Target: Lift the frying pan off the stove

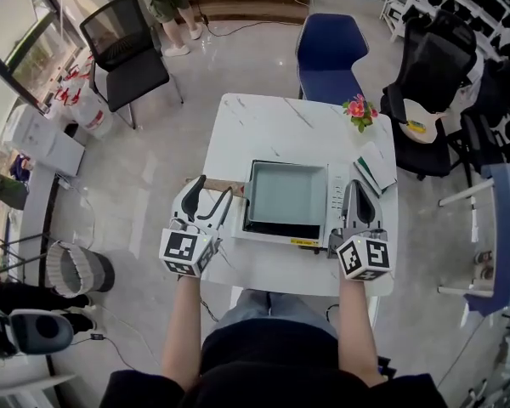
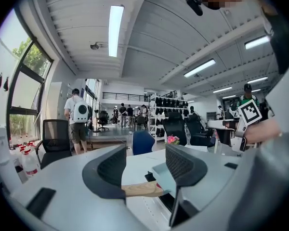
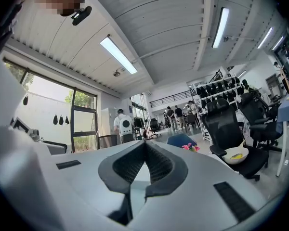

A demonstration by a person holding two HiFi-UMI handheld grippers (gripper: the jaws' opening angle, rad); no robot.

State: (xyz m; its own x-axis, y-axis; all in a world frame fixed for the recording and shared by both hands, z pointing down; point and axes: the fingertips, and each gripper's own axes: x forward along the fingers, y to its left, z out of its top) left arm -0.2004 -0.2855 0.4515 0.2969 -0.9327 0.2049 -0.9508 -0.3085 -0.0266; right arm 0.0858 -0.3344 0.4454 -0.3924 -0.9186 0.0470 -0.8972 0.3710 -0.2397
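Frying pan (image 1: 286,195): square, grey-green, seated on the white stove (image 1: 338,215) at the centre of the table (image 1: 263,117); its wooden handle (image 1: 231,188) projects toward 9 o'clock. Left gripper (image 1: 211,192): jaws apart, handle lying between them, not yet clamped. Recommended handling: close squarely on the wood near the pan body, then raise level so the pan does not tip. Right gripper (image 1: 359,195): jaws together, empty, at the stove's 3 o'clock edge. Writing: panel print and yellow front label (image 1: 304,241) too small to read; no brand legible.
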